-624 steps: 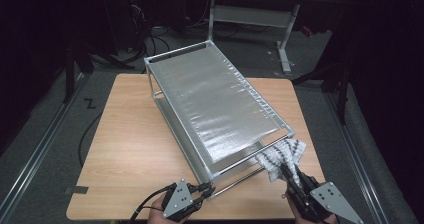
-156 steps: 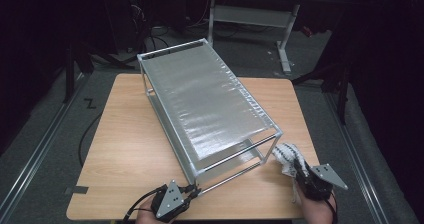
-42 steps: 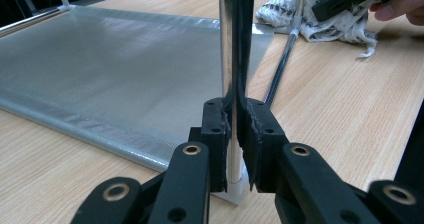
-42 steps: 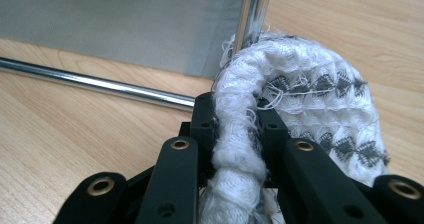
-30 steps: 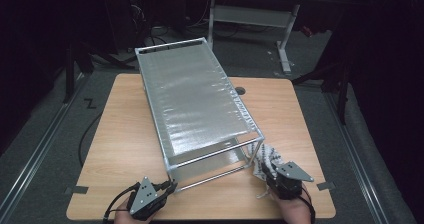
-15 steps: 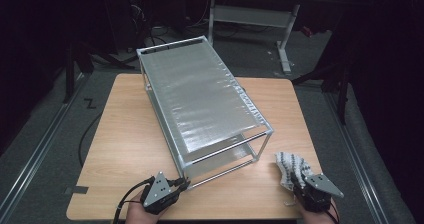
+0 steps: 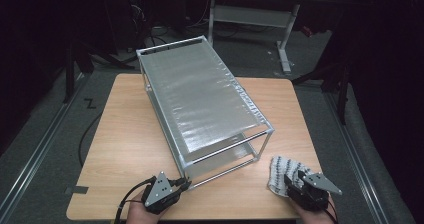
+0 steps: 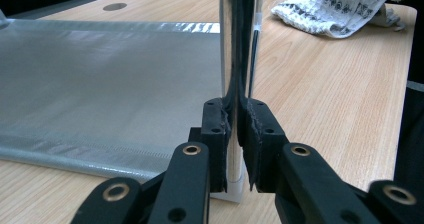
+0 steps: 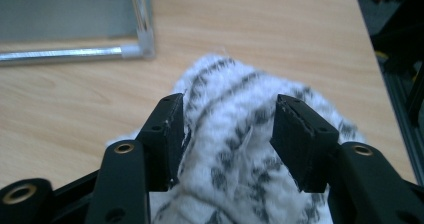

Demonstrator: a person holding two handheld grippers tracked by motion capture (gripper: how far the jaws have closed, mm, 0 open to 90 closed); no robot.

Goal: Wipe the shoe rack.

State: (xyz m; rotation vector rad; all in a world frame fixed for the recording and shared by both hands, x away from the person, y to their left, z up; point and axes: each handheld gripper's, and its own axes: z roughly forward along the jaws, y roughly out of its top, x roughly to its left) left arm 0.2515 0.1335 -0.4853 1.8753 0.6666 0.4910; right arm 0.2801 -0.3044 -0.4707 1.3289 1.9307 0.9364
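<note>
A chrome wire rack (image 7: 200, 99) with a silvery liner stands askew on the wooden table (image 7: 125, 134). My left gripper (image 7: 186, 184) is at its near left corner, shut on the upright corner post (image 8: 235, 44); the pads (image 8: 216, 129) squeeze the tube just above its white foot. A white cloth with black marks (image 7: 280, 170) lies on the table right of the rack's near end. My right gripper (image 9: 227, 119) sits over the cloth (image 9: 235, 134); its jaws have just been opening and stand apart, the cloth bulging between them. The cloth (image 8: 332, 11) also appears far off in the left gripper view.
The table's right edge (image 9: 367, 49) runs close beside the cloth, with dark floor and a metal rail beyond. Another table frame (image 7: 250, 14) stands behind. Bare wood lies left of the rack (image 7: 125, 114) and along the near edge between the two hands.
My right gripper moved right, away from the rack's near corner, taking the cloth along, and its jaws opened. The rack's near end swung slightly to the right with the left gripper.
</note>
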